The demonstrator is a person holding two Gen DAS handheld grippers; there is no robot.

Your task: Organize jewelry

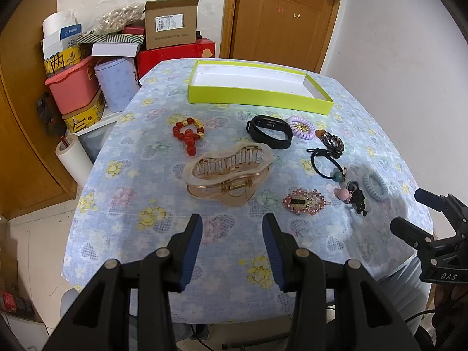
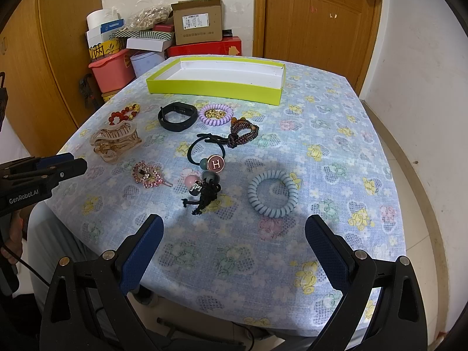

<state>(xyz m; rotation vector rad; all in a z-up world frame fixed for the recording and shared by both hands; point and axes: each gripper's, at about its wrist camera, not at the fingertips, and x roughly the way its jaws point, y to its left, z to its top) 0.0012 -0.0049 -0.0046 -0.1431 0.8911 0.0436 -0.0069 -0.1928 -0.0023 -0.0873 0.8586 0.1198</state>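
A lime-green shallow box (image 1: 257, 95) (image 2: 213, 89) with a bare white inside stands at the table's far side. Before it lie a red bead bracelet (image 1: 188, 134) (image 2: 124, 114), a black wristband (image 1: 269, 131) (image 2: 177, 117), a purple coil tie (image 1: 301, 127) (image 2: 216, 114), a beaded dark tie (image 2: 242, 133), a black hair tie with an H charm (image 2: 209, 153), a translucent claw clip (image 1: 228, 172) (image 2: 115, 142), a pink rhinestone clip (image 1: 304, 201) (image 2: 147, 175), a black charm cluster (image 2: 204, 191) and a blue coil tie (image 1: 376, 185) (image 2: 272, 193). My left gripper (image 1: 232, 228) is open above the near edge, short of the claw clip. Open too is my right gripper (image 2: 234, 226), hovering near the blue coil.
The table wears a blue flowered cloth (image 2: 336, 152). Beyond its far left corner stand stacked boxes (image 1: 171, 23), a pink tub (image 1: 73, 87) and paper rolls (image 1: 73, 158). A wooden door (image 2: 318, 14) and white wall close the back and right. A person's trousers show at the near edge.
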